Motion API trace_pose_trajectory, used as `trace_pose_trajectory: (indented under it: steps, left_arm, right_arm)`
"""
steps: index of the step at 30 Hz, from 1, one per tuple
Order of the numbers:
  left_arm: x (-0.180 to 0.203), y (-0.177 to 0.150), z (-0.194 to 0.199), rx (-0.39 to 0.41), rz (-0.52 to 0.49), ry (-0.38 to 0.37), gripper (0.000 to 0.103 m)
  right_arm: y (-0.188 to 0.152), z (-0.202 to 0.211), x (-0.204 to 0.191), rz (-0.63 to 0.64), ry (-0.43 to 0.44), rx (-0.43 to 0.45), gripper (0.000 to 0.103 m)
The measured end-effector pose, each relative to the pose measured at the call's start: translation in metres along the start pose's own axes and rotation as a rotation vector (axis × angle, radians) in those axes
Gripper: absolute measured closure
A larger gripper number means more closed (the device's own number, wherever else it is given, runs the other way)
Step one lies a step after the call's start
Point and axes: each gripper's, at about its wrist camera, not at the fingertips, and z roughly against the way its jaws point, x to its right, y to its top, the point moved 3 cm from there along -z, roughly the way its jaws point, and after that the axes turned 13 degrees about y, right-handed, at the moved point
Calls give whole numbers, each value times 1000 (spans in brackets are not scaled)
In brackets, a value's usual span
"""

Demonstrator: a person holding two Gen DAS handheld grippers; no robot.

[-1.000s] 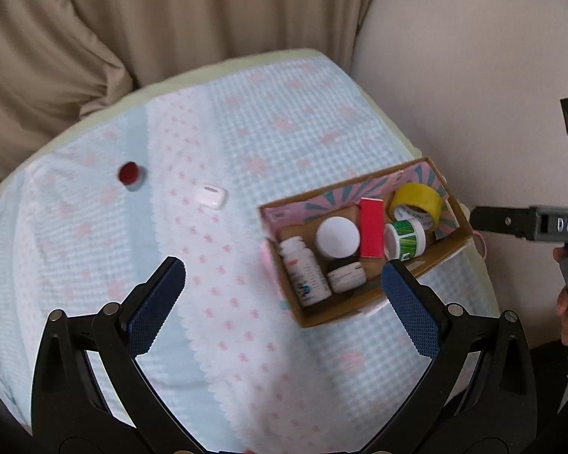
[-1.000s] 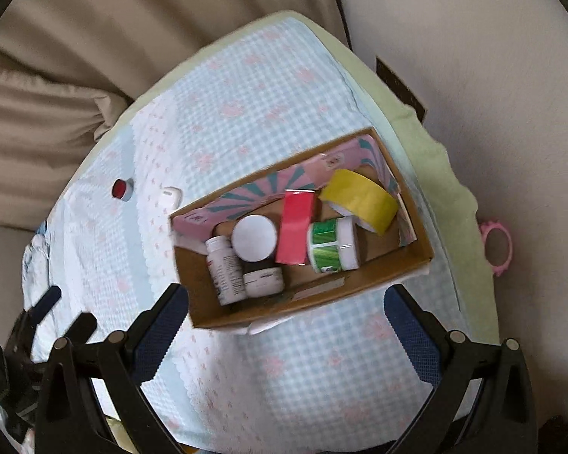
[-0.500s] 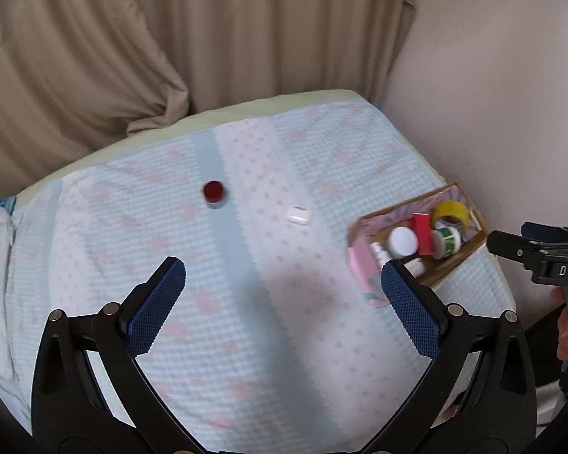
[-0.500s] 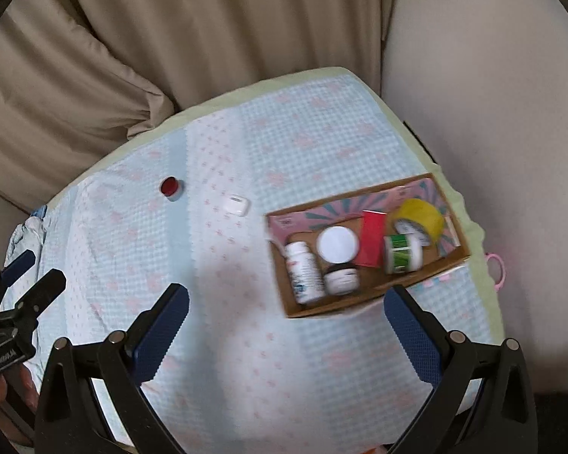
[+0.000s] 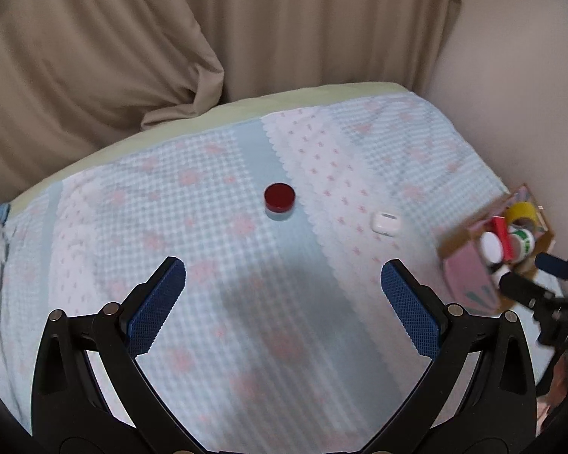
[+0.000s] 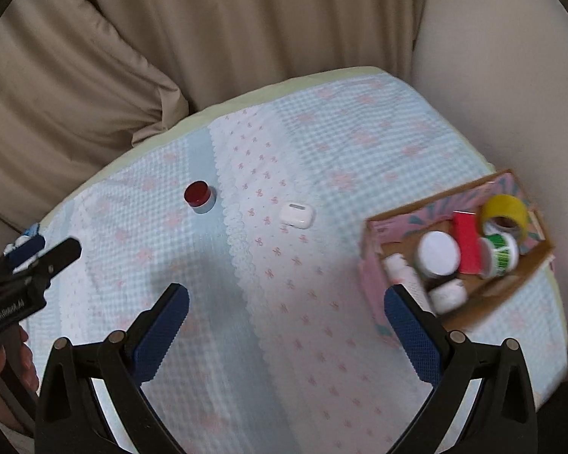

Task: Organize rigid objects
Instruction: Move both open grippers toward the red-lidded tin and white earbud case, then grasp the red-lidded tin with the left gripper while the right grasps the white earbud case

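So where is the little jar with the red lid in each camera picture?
Left wrist view: the red-lidded jar stands near the middle, straight ahead between the open fingers of the left gripper.
Right wrist view: the red-lidded jar stands left of the middle, up and to the left of the open right gripper.
Shared landmark: the white earbud case lies on the cloth just right of the jar in both.

A bed (image 5: pixel 223 370) covered by a pale blue checked sheet (image 6: pixel 359 143) with pink bows, over a light green layer (image 5: pixel 322 92) showing at its far edge, stands against beige pleated curtains (image 5: pixel 284 19) and, on the right, a plain off-white wall (image 6: pixel 511 75), all in soft, even light.
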Motion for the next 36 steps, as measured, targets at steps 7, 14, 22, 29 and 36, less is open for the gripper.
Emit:
trace_pose_trajectory:
  steps: [7, 14, 22, 29, 36]
  left_arm:
    - [15, 2, -117, -18, -11, -16, 0]
    - [40, 4, -213, 4, -47, -33, 5]
    - [57, 16, -281, 11, -37, -64, 14]
    - [59, 18, -294, 30, -38, -49, 28]
    - [59, 22, -293, 32, -44, -56, 52]
  right_arm:
    - [4, -104, 13, -11, -66, 16, 0]
    - [14, -191, 42, -70, -145, 79, 1]
    - [26, -242, 59, -122, -196, 123, 15]
    - [34, -256, 65, -145, -256, 148, 22]
    - [38, -253, 66, -135, -268, 151, 46]
